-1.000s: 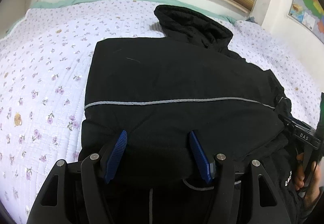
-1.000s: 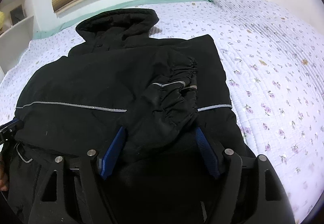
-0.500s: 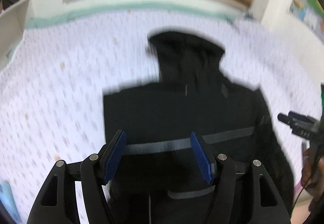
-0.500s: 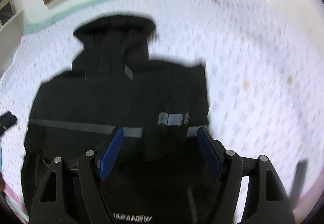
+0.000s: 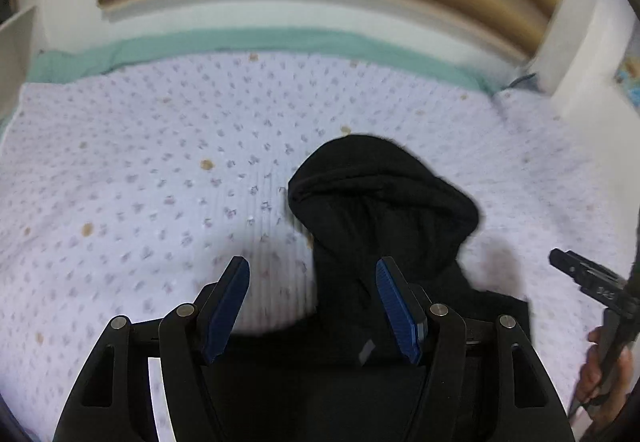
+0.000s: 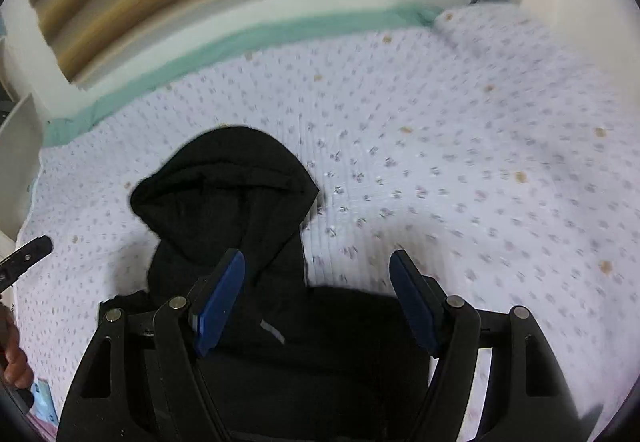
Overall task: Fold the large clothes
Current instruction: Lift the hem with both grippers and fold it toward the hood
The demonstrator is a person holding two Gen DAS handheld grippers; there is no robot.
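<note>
The right gripper (image 6: 316,306), black-framed with blue pads, hangs with its jaws apart and empty above a black hooded jacket (image 6: 248,242) lying on a white quilted bedspread with small purple flowers (image 6: 460,162). The hood points far. The other gripper's black tip (image 6: 24,258) shows at the left edge.

No readable text, brand, number or sign anywhere in either view. Faint pale marks on the black body of the right gripper (image 5: 600,288), at the right edge of the left wrist view, too blurred to make out. Small grey tab on the black jacket (image 6: 273,331) blank. Everything else smeared by blur.
</note>
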